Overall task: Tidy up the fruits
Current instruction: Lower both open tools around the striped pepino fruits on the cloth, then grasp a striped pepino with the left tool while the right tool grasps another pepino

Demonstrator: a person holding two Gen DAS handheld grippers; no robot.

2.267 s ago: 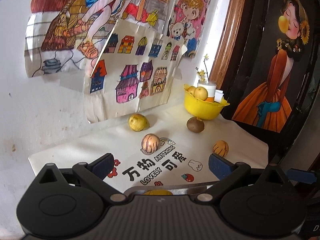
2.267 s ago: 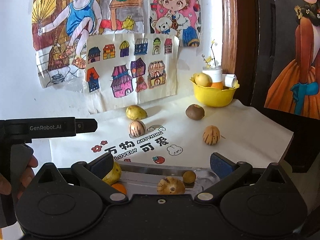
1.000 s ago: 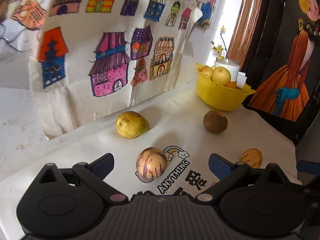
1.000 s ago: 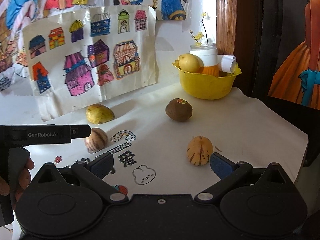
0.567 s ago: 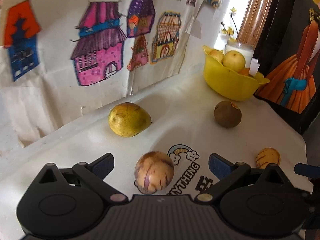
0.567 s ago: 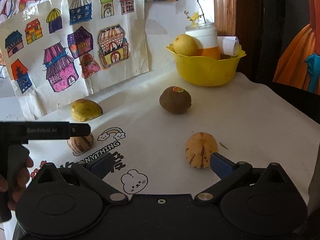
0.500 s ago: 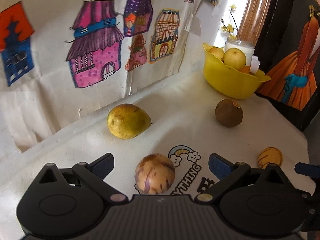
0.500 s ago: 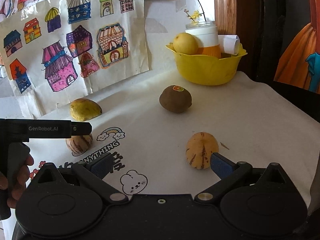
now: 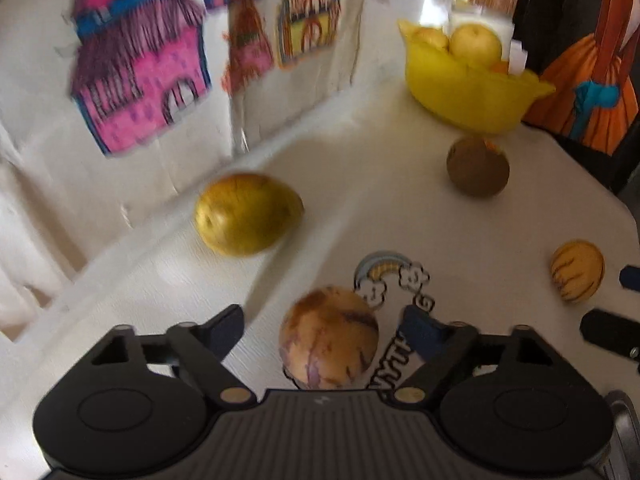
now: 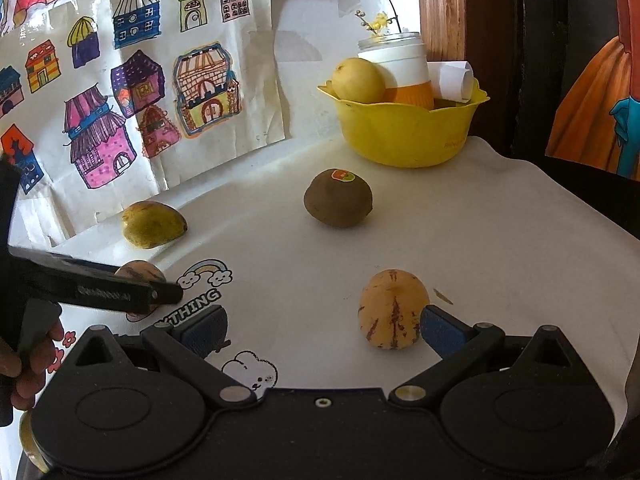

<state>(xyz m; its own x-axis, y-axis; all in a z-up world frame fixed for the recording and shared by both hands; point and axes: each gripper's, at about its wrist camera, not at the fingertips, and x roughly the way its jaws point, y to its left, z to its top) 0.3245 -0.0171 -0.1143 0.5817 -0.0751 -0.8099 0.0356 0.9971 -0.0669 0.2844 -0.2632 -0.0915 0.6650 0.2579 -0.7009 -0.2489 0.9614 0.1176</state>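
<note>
The purple-streaked melon (image 9: 329, 336) lay on the white printed cloth (image 9: 400, 208) between the spread fingers of the left gripper (image 9: 323, 332), nearer the right finger yet touching neither. The right gripper (image 10: 322, 327) also stood apart, its right fingertip just beside the orange-striped melon (image 10: 391, 308) — whether it touched, the view could not settle.

Behind the purple-streaked melon sat a yellow mango (image 9: 247, 213) near the drawings of houses (image 10: 132, 92) taped to the wall. A brown kiwi (image 10: 338, 197) with a small sticker lay farther back, well apart from both grippers. Beyond it the yellow bowl (image 10: 404, 136) held a pale round fruit (image 10: 358, 80), a white-and-orange cup (image 10: 402, 70) and a rolled paper (image 10: 454, 76). Nothing lay between either melon and the open fingers.

Half a second earlier the purple-streaked melon sat just ahead of the left fingertips; now it was well inside them, and the right gripper had drawn closer to the striped melon.
</note>
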